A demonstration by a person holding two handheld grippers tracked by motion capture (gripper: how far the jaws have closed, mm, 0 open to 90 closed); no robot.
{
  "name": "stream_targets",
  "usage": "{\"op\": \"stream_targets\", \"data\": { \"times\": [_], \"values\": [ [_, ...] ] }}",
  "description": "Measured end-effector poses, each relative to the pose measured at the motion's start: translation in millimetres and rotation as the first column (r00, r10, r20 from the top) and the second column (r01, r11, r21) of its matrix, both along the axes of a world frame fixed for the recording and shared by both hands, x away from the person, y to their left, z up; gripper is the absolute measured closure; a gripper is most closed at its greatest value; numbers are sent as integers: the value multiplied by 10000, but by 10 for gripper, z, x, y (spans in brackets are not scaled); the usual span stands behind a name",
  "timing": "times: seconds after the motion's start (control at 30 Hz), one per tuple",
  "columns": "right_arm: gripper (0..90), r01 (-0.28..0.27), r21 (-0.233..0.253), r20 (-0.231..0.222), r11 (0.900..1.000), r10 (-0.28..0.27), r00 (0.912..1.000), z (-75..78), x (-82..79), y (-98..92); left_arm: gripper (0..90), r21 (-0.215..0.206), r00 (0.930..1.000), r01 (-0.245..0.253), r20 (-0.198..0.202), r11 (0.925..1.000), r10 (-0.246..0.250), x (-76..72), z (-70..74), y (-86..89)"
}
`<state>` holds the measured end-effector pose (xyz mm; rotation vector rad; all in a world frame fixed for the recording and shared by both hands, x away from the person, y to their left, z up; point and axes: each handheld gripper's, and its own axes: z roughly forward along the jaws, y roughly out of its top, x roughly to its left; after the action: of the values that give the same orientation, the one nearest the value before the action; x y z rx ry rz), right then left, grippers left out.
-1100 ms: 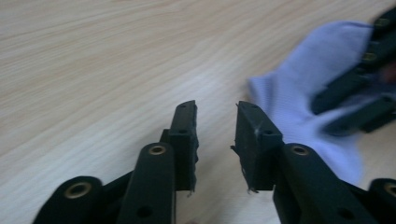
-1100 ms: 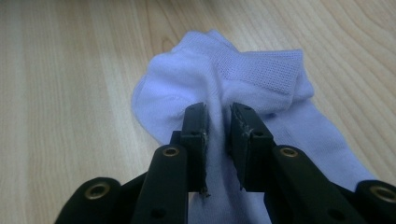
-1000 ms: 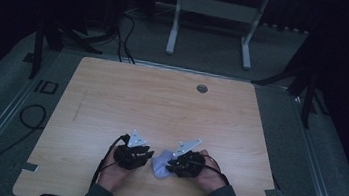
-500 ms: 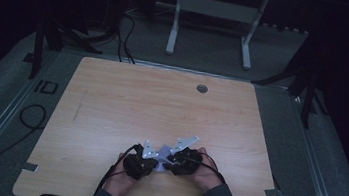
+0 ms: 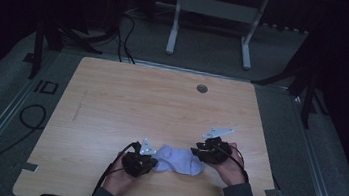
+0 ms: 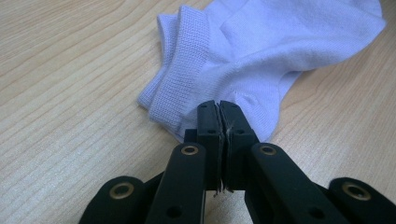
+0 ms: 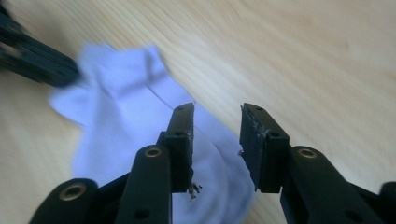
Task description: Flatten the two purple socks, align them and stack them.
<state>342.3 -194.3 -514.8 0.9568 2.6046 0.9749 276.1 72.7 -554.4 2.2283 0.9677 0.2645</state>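
A: Item one, far left: we are holding the left gripper [image 5: 147,162] low over the near part of the wooden table [image 5: 127,97], its cable trailing back toward our sleeve. In the left gripper view its jaws are pressing together on the heel edge of the white ankle sock [image 6: 261,51], with fabric pinched between them.

B: Item two, centre: we are seeing the sock [image 5: 180,160] lying flat on the table between the two grippers, near the front edge. Its ribbed cuff [image 6: 180,70] is sitting at the left gripper's end, doubled over; the toe end is pointing toward the right gripper.

A: Item three, right: we are holding the right gripper [image 5: 206,151] just at the sock's toe end. In the right gripper view its jaws are standing apart, gripping nothing, with the sock [image 7: 140,126] lying under the one on the left side of that view and bare wood under the other.

B: Item four, far side: a small round grommet [image 5: 202,88] is sitting in the tabletop, well apart from the sock.
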Motion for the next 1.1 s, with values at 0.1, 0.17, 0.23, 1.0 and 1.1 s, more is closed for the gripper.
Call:
{"op": "stream_targets", "data": {
  "times": [0.1,0.17,0.23,1.0,1.1],
  "values": [
    [669,182,-12,-661,9998,-183,9976,-160,36,-12,879,-22,10000,-2,-7,10000,2,0,-1,1],
    [709,120,-201,-975,9997,-139,9951,-240,50,11,879,-36,10000,-2,-2,10000,2,0,-2,1],
    [746,77,-230,-1092,9997,-102,9940,-260,52,20,879,-34,10000,6,-7,10000,-6,0,-2,2],
    [858,827,-627,-273,9946,-846,9960,-182,117,-85,874,33,9992,376,-117,9993,-375,18,6,37],
    [738,907,-707,-131,9934,-919,9957,-190,91,-84,867,-49,9996,250,-144,9997,-251,9,4,36]
  ]
}}
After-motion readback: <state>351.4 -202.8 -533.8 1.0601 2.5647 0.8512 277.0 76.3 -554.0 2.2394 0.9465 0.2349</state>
